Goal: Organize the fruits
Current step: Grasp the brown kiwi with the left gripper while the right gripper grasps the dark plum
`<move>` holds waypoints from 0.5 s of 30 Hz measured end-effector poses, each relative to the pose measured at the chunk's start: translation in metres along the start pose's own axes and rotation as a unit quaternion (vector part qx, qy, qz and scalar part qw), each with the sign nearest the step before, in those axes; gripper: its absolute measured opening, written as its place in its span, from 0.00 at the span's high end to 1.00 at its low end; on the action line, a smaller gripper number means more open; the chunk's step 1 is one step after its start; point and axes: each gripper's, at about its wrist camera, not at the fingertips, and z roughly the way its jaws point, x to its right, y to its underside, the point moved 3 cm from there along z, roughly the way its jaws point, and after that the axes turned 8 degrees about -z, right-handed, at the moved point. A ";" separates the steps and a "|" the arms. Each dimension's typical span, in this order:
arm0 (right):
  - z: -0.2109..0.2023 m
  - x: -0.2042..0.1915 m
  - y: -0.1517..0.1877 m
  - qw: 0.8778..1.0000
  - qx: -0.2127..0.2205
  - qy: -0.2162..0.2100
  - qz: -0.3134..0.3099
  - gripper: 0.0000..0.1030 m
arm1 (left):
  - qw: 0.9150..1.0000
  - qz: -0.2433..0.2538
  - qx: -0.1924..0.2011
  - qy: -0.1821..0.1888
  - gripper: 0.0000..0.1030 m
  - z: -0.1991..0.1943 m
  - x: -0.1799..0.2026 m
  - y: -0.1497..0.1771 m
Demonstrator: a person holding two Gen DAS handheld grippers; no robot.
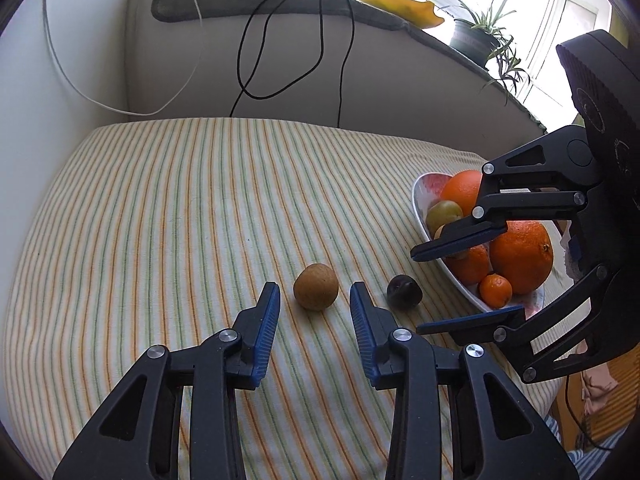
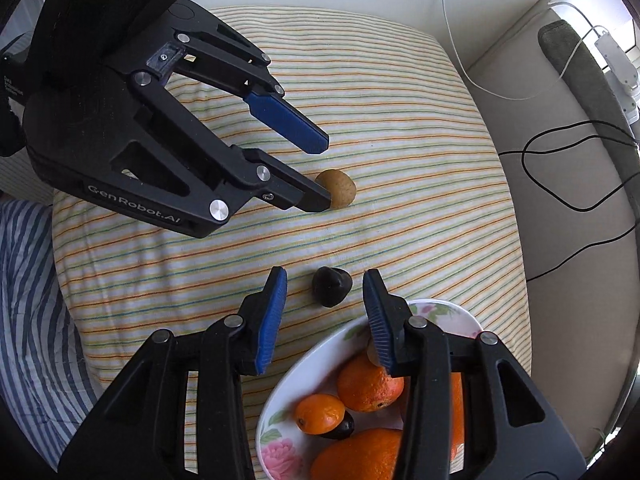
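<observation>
We hold left gripper (image 1: 314, 302) over striped cloth (image 1: 180, 208), jaws spread, nothing pinched; brown fruit (image 1: 316, 287) lies just beyond tips at 12 o'clock, not touched. Right gripper (image 2: 325, 285) points steeply down, jaws spread, dark plum (image 2: 331, 286) on cloth between tips, pads not pressing it. Bowl (image 2: 280, 396) of oranges (image 2: 368, 384) at 5 o'clock from plum, rim just beside it. Wide bare cloth at 9 to 12 o'clock from brown fruit; far cloth edge meets wall. Plum sits near brown fruit, apart.
</observation>
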 end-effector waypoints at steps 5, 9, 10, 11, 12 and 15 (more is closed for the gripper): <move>0.007 0.000 -0.001 1.000 -0.015 0.000 -0.008 0.67 | 1.000 -0.001 -0.005 0.005 0.66 0.005 0.001 0.000; 0.012 0.001 -0.005 1.000 -0.025 0.001 -0.012 0.67 | 1.000 -0.002 -0.009 0.006 0.66 0.008 0.000 -0.001; 0.014 0.002 -0.004 1.000 -0.025 0.001 -0.014 0.67 | 1.000 -0.002 -0.010 0.006 0.66 0.008 0.000 -0.002; 0.015 0.001 -0.004 1.000 -0.027 0.001 -0.014 0.67 | 1.000 -0.002 -0.011 0.007 0.66 0.009 0.000 -0.003; 0.016 0.001 -0.005 0.999 -0.028 0.002 -0.016 0.68 | 1.000 -0.003 -0.012 0.006 0.66 0.010 0.000 -0.003; 0.018 0.003 -0.008 0.999 -0.032 0.000 -0.020 0.72 | 1.000 -0.006 -0.015 0.006 0.66 0.012 -0.002 -0.003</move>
